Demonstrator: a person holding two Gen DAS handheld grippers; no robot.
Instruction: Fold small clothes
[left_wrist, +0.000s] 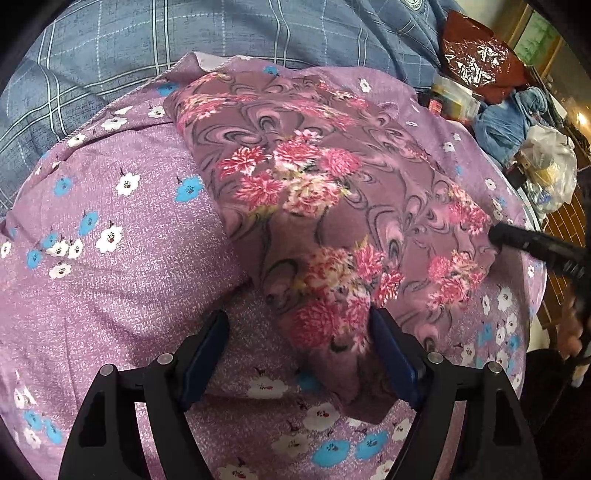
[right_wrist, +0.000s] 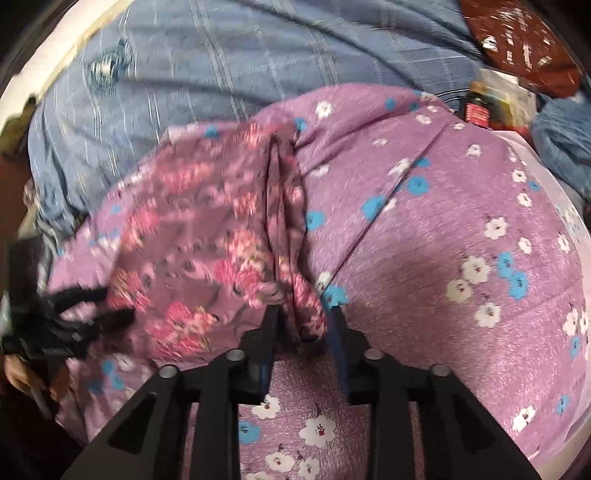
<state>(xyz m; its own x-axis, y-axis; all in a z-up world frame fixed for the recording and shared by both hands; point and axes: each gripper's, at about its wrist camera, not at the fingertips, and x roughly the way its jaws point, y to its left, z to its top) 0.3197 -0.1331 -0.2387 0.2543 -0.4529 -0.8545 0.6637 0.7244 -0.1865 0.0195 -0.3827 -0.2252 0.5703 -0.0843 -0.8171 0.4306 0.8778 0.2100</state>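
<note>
A mauve garment (left_wrist: 332, 184) printed with pink flowers lies spread on the purple flowered sheet (left_wrist: 110, 229). My left gripper (left_wrist: 297, 317) is open wide over its near corner, and the cloth touches the right finger. The right gripper (left_wrist: 517, 240) reaches the garment's right edge. In the blurred right wrist view the garment (right_wrist: 192, 229) has a bunched ridge along its right side. That ridge runs between the fingers of my right gripper (right_wrist: 303, 310), whose jaws stand partly apart around it. The left gripper (right_wrist: 107, 304) shows at the garment's left edge.
A blue plaid blanket (left_wrist: 184, 44) lies behind the sheet. To the far right sit a red-brown plastic bag (left_wrist: 476, 62), a blue cloth (left_wrist: 509, 114) and a white plastic bag (left_wrist: 550, 166). A person's hand (left_wrist: 569, 332) holds the right gripper's handle.
</note>
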